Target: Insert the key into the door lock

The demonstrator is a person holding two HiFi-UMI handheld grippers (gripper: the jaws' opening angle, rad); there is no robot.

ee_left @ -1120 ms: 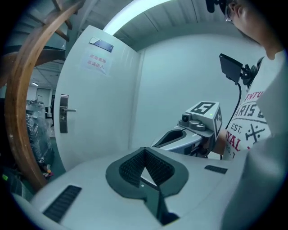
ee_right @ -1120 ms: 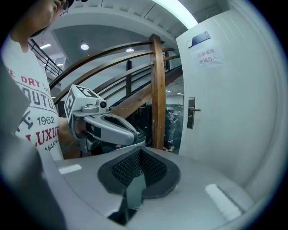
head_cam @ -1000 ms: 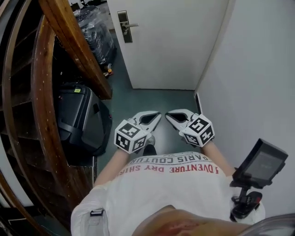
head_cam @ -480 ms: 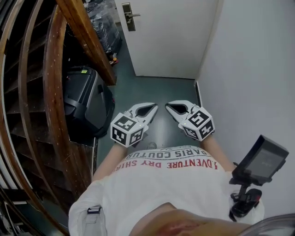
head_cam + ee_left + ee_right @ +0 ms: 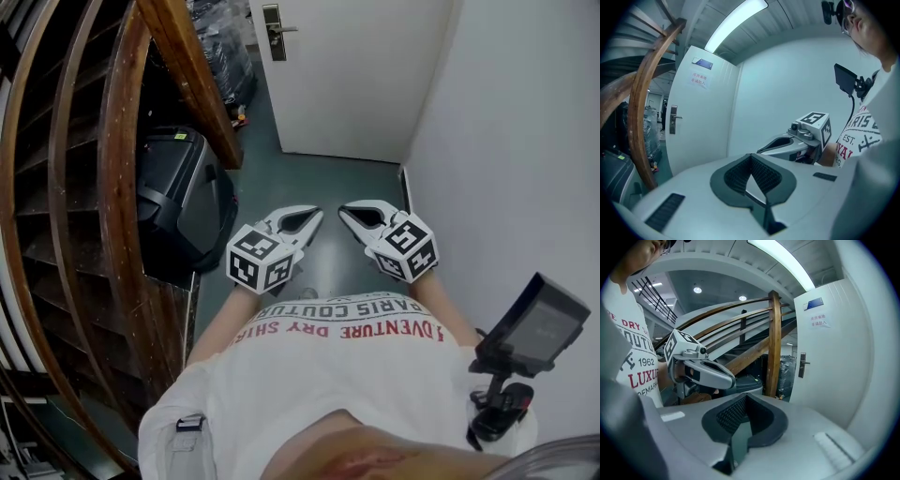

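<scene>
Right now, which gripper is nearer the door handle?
Left, narrowly. The left gripper is well short of the door handle, on its side; the right gripper sits alongside, farther across.

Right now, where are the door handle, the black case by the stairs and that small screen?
door handle (image 5: pixel 285 29), head view, on its lever.
black case (image 5: pixel 178 197), head view, on its top.
small screen (image 5: pixel 541 325), head view, middle of its panel.

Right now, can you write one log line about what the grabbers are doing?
left gripper: shut, empty | right gripper: shut, empty | key: not seen | door lock: ahead, untouched
</scene>
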